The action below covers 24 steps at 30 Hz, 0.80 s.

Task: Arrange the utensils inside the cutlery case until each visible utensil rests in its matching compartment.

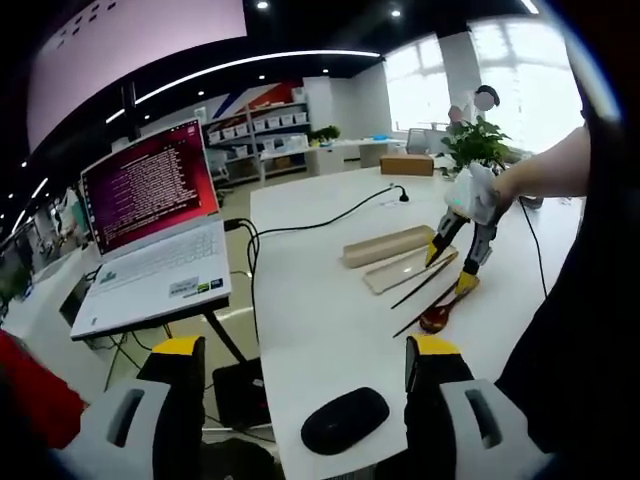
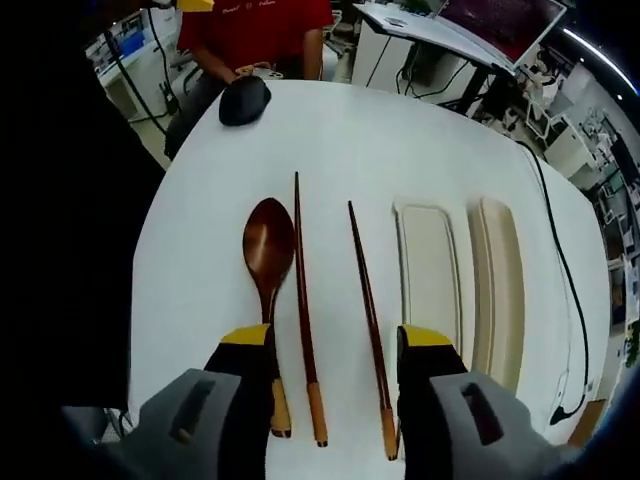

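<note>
A white surface (image 2: 400, 140) carries a wooden spoon (image 2: 268, 262), two wooden chopsticks and an open cutlery case. In the right gripper view, the spoon lies lengthwise, its dark bowl pointing away from the camera and its pale handle end running back toward the right gripper (image 2: 335, 350), beside that gripper's left jaw. Just beside the spoon, away from the case, nothing else lies; on the case side lies the first chopstick (image 2: 303, 310), nearly parallel to the spoon, thin tip away and pale butt near the camera. The second chopstick (image 2: 369, 320) lies between the first one and the case tray, slanting slightly, tip likewise pointing away. The cutlery case tray (image 2: 430, 275), a pale shallow trough, lies parallel to the utensils, with the case lid (image 2: 497, 285) just beyond it. The right gripper's jaws stand wide apart over the chopstick butts, holding nothing. A black computer mouse (image 2: 244, 100) sits at the far end of the surface from the case. In the left gripper view, the left gripper (image 1: 300, 370) has its jaws spread wide, empty, near the mouse. A laptop (image 1: 155, 235) stands on a stand beside the surface; its screen text is too small to read.
</note>
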{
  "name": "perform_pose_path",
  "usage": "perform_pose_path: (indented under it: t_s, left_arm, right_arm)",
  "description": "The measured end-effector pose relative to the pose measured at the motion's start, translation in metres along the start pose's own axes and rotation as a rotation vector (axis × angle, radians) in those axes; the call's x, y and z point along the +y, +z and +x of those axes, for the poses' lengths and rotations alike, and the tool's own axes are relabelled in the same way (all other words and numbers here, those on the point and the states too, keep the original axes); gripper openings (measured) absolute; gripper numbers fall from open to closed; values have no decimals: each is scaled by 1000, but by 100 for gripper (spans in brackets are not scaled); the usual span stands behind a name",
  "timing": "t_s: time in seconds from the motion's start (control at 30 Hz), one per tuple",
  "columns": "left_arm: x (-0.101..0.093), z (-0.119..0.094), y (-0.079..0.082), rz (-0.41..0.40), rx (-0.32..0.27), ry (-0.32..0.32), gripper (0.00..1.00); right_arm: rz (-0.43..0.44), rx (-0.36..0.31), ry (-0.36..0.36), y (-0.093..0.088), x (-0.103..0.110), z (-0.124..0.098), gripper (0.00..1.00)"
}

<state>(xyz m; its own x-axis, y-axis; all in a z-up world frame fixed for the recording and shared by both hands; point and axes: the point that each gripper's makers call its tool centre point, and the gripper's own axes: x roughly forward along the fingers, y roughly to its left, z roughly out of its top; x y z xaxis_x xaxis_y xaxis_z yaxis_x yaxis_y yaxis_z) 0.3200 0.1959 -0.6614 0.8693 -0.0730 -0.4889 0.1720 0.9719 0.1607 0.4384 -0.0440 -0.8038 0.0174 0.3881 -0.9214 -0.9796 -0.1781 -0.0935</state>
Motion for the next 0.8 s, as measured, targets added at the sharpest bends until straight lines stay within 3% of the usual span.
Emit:
perform_pose_path:
  t_s: [0.8]
  left_arm:
    - [-2, -11, -12, -23, 13, 10, 84]
  right_arm:
    - [-10, 2, 43, 11, 5, 12, 39]
